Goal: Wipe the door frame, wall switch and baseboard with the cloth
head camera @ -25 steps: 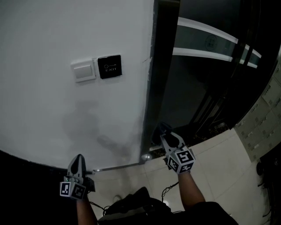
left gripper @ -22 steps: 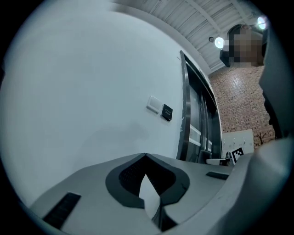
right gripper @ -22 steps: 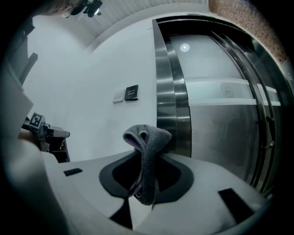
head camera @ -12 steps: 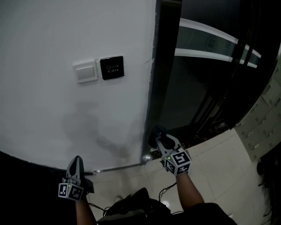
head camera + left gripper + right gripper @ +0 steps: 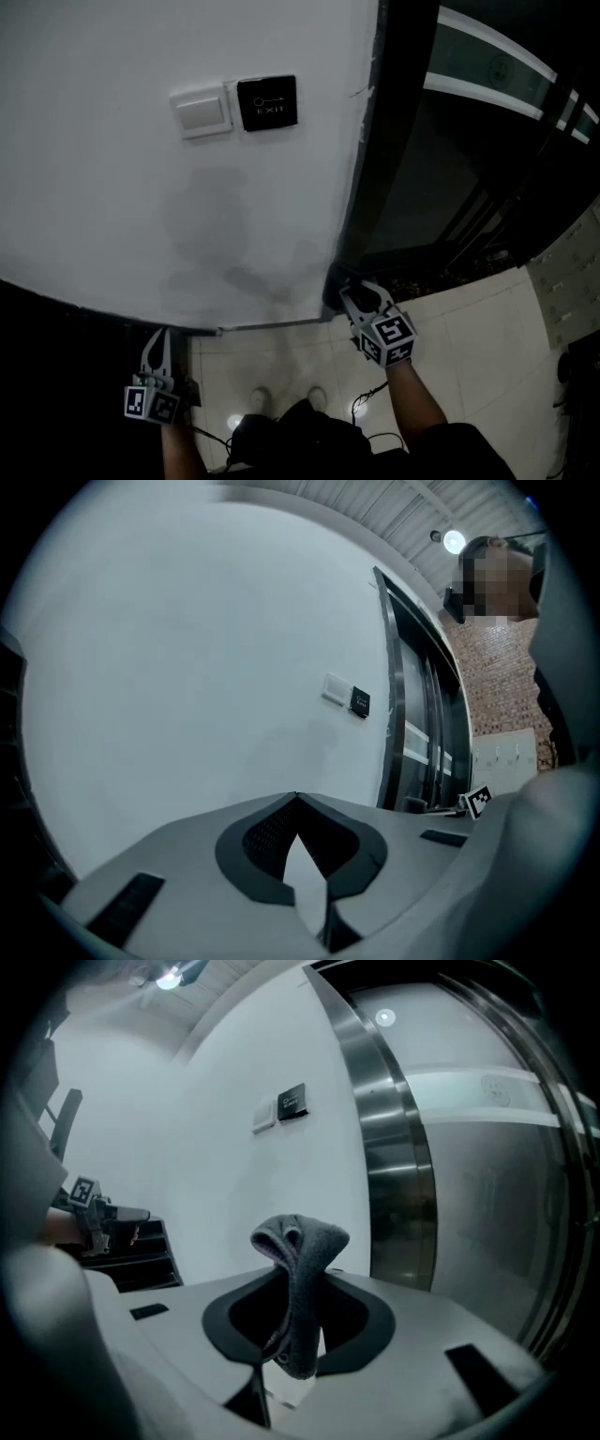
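cloth (image 5: 300, 1265), grey and folded, is pinched between the jaws of the right gripper (image 5: 351, 291), with a rumpled loop standing up past the tips. the gripper is low down, at the foot of the dark metal door frame (image 5: 380, 178), where the frame meets the white wall (image 5: 112, 206) and the tiled floor (image 5: 469, 319). in the head view the cloth looks to be touching or just beside the frame's base, but the light is too dim to confirm contact.

the step in hand appears to be wiping the door frame. to do it well, the loop of cloth should be pressed flat on the metal and drawn along the frame in one steady line. the hard jaw tips should be kept off the surface, and the pinch kept firm so the drag does not pull the cloth free.

the right forearm reaches forward, with the wrist angled so the gripper points up and left into the corner. the left gripper (image 5: 161, 342) is held low at the person's side, aimed at the wall near the thin baseboard (image 5: 267, 325). its jaws are closed together on nothing. the wall switch (image 5: 204, 111) and a black exit button (image 5: 267, 102) sit higher on the wall, well apart from the cloth.
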{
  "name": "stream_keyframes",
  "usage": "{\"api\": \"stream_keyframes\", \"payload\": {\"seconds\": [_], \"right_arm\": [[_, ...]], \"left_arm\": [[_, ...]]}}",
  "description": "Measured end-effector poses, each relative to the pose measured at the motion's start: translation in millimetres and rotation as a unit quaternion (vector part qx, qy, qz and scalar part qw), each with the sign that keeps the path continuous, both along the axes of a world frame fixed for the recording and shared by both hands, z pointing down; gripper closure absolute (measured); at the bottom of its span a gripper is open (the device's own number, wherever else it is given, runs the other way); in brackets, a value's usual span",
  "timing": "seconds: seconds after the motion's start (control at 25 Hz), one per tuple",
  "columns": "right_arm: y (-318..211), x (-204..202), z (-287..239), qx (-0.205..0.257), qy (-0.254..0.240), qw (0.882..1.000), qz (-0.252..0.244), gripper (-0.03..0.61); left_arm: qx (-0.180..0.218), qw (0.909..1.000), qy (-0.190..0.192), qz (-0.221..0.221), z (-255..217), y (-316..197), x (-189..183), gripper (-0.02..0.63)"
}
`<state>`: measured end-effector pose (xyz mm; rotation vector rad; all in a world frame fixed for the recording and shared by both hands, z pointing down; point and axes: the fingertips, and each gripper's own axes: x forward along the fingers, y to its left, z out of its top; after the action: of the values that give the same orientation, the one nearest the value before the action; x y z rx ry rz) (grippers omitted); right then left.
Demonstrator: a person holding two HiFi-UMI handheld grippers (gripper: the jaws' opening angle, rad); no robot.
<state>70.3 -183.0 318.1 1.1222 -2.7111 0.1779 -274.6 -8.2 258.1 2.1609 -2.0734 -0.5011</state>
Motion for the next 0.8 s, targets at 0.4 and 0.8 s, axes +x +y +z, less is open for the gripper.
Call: {"api": "stream_keyframes", "payload": {"seconds": [0.4, 0.8], "right_arm": [[42, -93, 45, -0.026, 0.035, 0.999, -0.026, 0.491], [95, -255, 146, -0.078, 0.048, 0.993, -0.068, 0.491]], "left_arm": [[-0.041, 0.9990, 0.016, -0.008, 33, 57, -87, 0.621], [-0.115, 0.9933, 0.007, -0.004, 90, 110, -220, 0.621]]}}
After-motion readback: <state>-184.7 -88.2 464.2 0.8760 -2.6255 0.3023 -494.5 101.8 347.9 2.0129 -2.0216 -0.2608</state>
